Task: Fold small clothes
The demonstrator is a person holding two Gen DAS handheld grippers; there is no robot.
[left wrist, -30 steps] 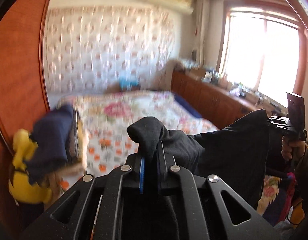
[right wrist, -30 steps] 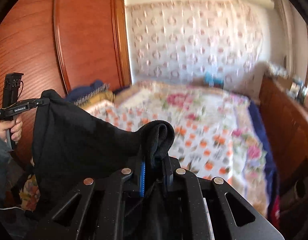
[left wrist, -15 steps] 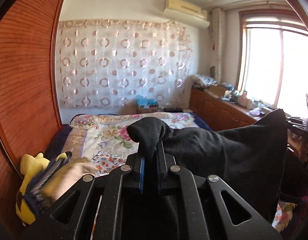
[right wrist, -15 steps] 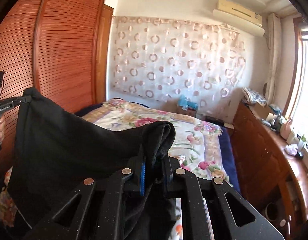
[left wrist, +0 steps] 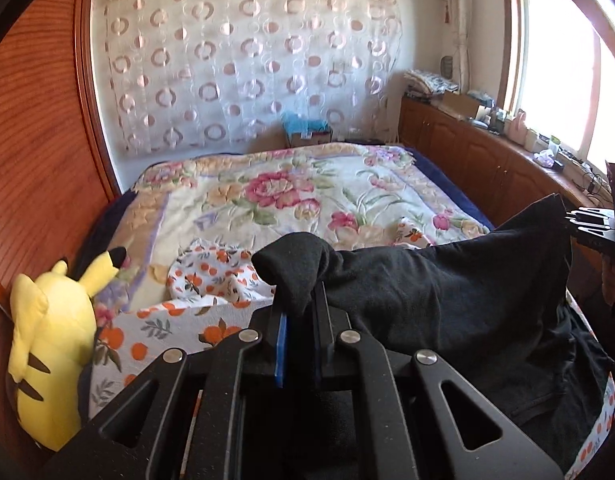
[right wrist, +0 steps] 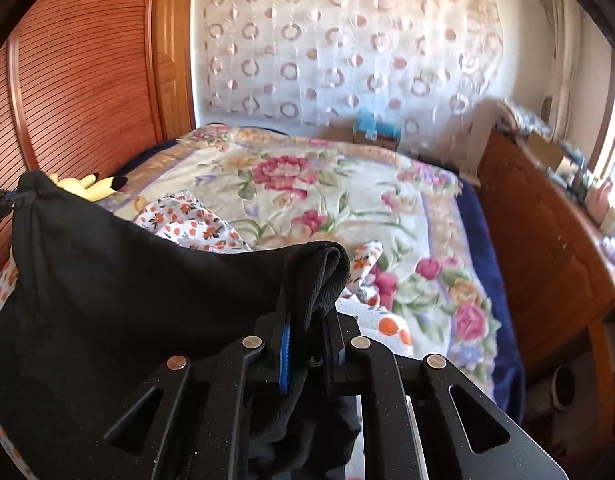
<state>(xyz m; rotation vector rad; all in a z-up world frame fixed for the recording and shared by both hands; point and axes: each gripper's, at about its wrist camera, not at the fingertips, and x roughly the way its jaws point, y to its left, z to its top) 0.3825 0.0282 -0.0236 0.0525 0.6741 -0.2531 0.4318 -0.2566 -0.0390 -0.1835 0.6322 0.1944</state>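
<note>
A black garment (left wrist: 447,292) hangs stretched between my two grippers above the near end of the bed. My left gripper (left wrist: 299,300) is shut on one bunched corner of it. My right gripper (right wrist: 307,312) is shut on the other corner, and the cloth (right wrist: 127,280) sags down to the left of it. The right gripper also shows at the right edge of the left wrist view (left wrist: 595,224), and the left gripper at the left edge of the right wrist view (right wrist: 3,204).
A bed with a floral blanket (left wrist: 291,196) lies ahead. White cloth with orange print (left wrist: 203,280) lies rumpled on its near end. A yellow plush toy (left wrist: 47,352) leans on the wooden wardrobe (left wrist: 39,148). A wooden cabinet (right wrist: 547,248) lines the right side under the window.
Both grippers tilted up then came back down toward the bed with the black garment still stretched between them. The plush toy and orange-print cloth are in clear view now.
</note>
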